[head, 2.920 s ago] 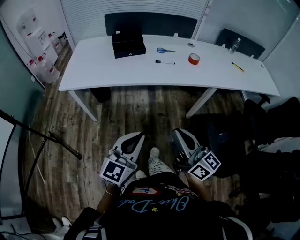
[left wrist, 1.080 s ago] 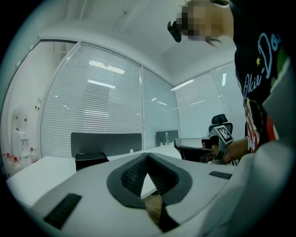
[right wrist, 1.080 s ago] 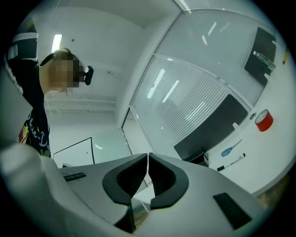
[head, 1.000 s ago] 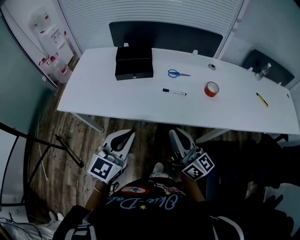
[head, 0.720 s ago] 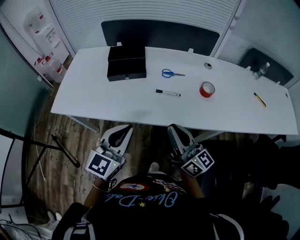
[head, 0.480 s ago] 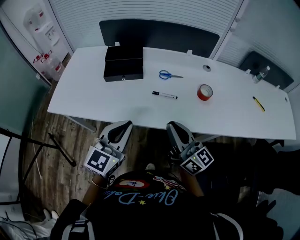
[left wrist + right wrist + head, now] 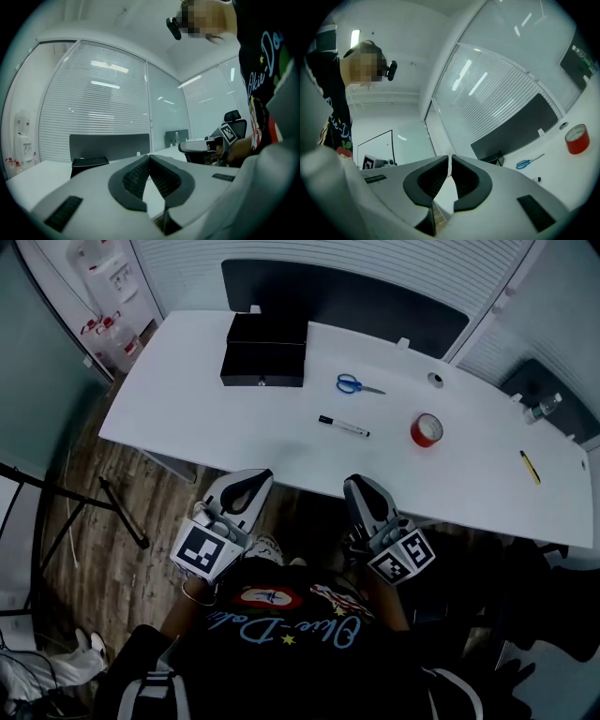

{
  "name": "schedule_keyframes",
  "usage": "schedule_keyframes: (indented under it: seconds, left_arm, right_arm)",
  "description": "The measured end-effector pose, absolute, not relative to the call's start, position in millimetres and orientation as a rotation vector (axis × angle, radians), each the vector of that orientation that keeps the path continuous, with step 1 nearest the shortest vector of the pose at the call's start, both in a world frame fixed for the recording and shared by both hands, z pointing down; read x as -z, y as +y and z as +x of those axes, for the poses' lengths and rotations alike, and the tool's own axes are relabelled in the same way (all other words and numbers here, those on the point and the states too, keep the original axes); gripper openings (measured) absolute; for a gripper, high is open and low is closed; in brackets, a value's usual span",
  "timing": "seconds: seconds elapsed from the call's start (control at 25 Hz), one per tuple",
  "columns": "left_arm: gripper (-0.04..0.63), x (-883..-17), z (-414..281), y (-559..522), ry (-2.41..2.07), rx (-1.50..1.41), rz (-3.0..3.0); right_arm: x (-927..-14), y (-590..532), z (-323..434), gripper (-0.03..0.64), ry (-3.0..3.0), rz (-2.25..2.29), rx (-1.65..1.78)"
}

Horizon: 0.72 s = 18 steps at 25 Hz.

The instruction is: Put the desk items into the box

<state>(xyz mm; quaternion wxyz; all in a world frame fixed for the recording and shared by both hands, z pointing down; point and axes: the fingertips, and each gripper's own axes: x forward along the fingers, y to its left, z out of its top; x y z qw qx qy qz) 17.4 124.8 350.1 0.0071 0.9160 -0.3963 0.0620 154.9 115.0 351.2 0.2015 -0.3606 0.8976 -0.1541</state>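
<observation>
Both tools are held short of the desk (image 7: 234, 437). The left gripper (image 7: 251, 479) has its jaws met at the tips, empty. The right gripper (image 7: 361, 486) has its jaws opening, with nothing between them. Scissors (image 7: 359, 384), marker (image 7: 343, 427), tape (image 7: 427, 430) and pen (image 7: 530, 467) lie apart from the box (image 7: 265, 351) at far left. Recommended: spread the jaws fully before descending, then pinch the marker across its barrel.

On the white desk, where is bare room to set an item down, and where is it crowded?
The largest bare patch of the desk is at its near left, in front of the black box and left of the marker. Another lies between the red tape roll and the yellow pen. The middle is busiest: scissors, marker and tape lie near together.
</observation>
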Motion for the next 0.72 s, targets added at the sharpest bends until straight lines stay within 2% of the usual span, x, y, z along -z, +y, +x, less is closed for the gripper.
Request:
schedule_keyframes:
  seconds: [0.36,0.72]
  left_arm:
    - [0.002,-359.8,7.3,79.2,-1.235,-0.157,2.843]
    - [0.002,-359.1,0.0,4.5,-1.25,-0.132,2.839]
  right_arm:
    - [-369.3,65.4,156.0,0.041,2.625,-1.08,0.427]
    - [-408.2,-0.3,150.4,0.048,2.983,-1.184,0.34]
